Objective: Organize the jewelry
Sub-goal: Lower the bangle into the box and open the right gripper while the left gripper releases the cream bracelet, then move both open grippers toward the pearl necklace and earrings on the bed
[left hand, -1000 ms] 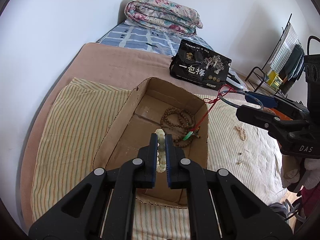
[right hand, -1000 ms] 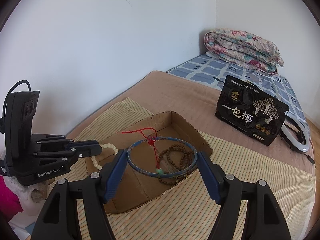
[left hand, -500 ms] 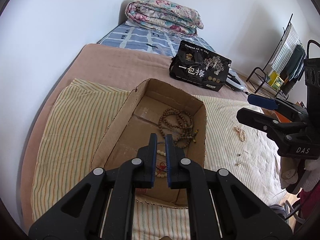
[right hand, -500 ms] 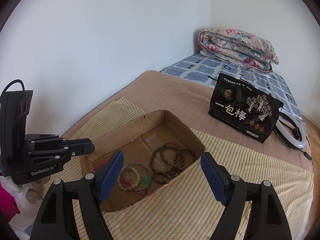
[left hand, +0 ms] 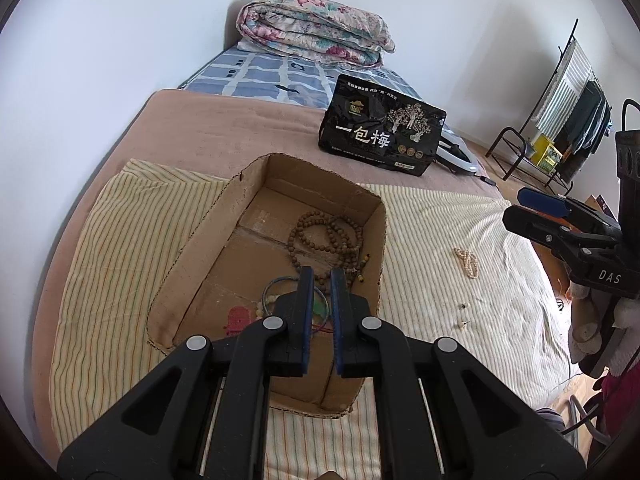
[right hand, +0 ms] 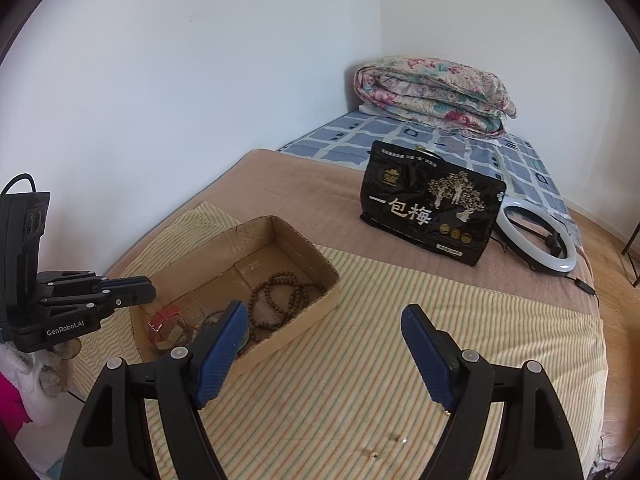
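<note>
Jewelry mostly sits in the cardboard box (left hand: 208,240) on the bed: brown bead strand (left hand: 326,236) at the far end, blue bangle (left hand: 280,282) with pale beads and a green pendant near the front. Your left gripper (left hand: 318,280) hangs over the box, fingers clenched on nothing. Your right gripper (right hand: 324,344) is off to the box's side over the striped cloth (right hand: 380,360), fingers released wide, nothing between them.

My read: past halfway. Left to do: the small pearl bracelet (left hand: 467,262) lying loose on the cloth, well apart from the box, plus two tiny pieces, maybe earrings (left hand: 463,314).

Views differ. Left wrist view shows the pearl bracelet; right wrist view doesn't. Right wrist view shows a red strap watch (right hand: 166,326) in the box's near corner, which the left only hints at as a red patch, and the tiny pieces just beside its own fingers.
</note>
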`<act>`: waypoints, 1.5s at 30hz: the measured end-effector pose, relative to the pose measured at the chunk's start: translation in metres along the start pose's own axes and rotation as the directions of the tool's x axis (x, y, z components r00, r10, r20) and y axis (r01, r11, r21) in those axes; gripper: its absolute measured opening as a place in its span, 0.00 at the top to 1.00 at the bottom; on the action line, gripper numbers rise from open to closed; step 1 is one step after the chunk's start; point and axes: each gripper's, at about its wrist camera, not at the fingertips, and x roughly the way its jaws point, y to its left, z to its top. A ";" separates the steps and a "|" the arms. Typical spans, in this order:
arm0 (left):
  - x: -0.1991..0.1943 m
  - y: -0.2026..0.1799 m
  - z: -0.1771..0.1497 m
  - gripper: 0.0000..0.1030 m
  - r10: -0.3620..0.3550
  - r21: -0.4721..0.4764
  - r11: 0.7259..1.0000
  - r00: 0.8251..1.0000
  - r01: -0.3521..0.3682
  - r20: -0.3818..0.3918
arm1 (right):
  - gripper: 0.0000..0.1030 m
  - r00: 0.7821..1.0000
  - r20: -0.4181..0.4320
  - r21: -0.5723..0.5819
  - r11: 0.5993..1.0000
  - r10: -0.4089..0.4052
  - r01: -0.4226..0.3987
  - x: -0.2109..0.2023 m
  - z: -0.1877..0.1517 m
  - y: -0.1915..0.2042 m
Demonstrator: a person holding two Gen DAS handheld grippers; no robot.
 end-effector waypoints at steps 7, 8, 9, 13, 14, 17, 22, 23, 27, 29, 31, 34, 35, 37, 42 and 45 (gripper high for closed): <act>0.007 -0.031 -0.001 0.78 -0.033 0.032 0.999 0.999 0.033 -0.009 | 0.20 0.998 0.017 0.051 0.996 -0.068 0.067 -0.023 -0.017 -0.045; 0.009 -0.036 -0.001 0.78 -0.039 0.038 0.999 0.999 0.039 -0.011 | 0.20 0.997 0.017 0.060 0.995 -0.078 0.077 -0.026 -0.020 -0.052; 0.010 -0.041 -0.001 0.78 -0.045 0.043 0.998 0.999 0.046 -0.013 | 0.20 0.996 0.019 0.069 0.994 -0.089 0.087 -0.030 -0.023 -0.059; 0.016 -0.062 -0.003 0.78 -0.064 0.069 0.995 0.998 0.066 -0.024 | 0.20 0.992 0.026 0.111 0.986 -0.127 0.123 -0.041 -0.034 -0.088; 0.018 -0.066 -0.003 0.78 -0.069 0.074 0.995 0.997 0.071 -0.028 | 0.20 0.990 0.026 0.122 0.984 -0.136 0.132 -0.044 -0.037 -0.095; 0.023 -0.080 -0.006 0.78 -0.087 0.087 0.992 0.995 0.091 -0.041 | 0.20 0.987 0.023 0.152 0.976 -0.161 0.156 -0.050 -0.048 -0.113; 0.035 -0.102 -0.013 0.78 -0.098 0.117 0.988 0.993 0.106 -0.072 | 0.20 0.982 0.009 0.189 0.965 -0.187 0.182 -0.054 -0.065 -0.139; 0.037 -0.106 -0.014 0.78 -0.104 0.123 0.986 0.992 0.113 -0.078 | 0.20 0.982 0.007 0.194 0.963 -0.190 0.185 -0.054 -0.069 -0.142; 0.047 -0.124 -0.019 0.78 -0.117 0.151 0.980 0.988 0.132 -0.102 | 0.20 0.982 -0.004 0.212 0.959 -0.191 0.187 -0.053 -0.082 -0.156; 0.051 -0.131 -0.021 0.78 -0.127 0.162 0.976 0.985 0.144 -0.114 | 0.20 0.981 -0.010 0.218 0.957 -0.192 0.190 -0.051 -0.087 -0.161; 0.055 -0.138 -0.024 0.78 -0.138 0.172 0.972 0.983 0.159 -0.124 | 0.20 0.981 -0.015 0.224 0.956 -0.192 0.190 -0.049 -0.093 -0.165; 0.062 -0.148 -0.028 0.78 -0.153 0.185 0.967 0.979 0.178 -0.138 | 0.20 0.982 -0.023 0.230 0.955 -0.186 0.186 -0.045 -0.099 -0.169; 0.065 -0.151 -0.029 0.78 -0.156 0.191 0.965 0.977 0.182 -0.143 | 0.19 0.983 -0.027 0.230 0.955 -0.183 0.185 -0.043 -0.101 -0.171; 0.070 -0.157 -0.033 0.78 -0.163 0.202 0.960 0.975 0.192 -0.153 | 0.18 0.983 -0.034 0.228 0.957 -0.178 0.182 -0.039 -0.105 -0.173; 0.085 -0.165 -0.044 0.78 -0.174 0.212 0.954 0.967 0.213 -0.188 | 0.16 0.985 -0.051 0.223 0.960 -0.163 0.170 -0.024 -0.112 -0.174; 0.094 -0.171 -0.050 0.78 -0.182 0.224 0.948 0.961 0.228 -0.209 | 0.16 0.986 -0.059 0.218 0.962 -0.153 0.163 -0.015 -0.115 -0.174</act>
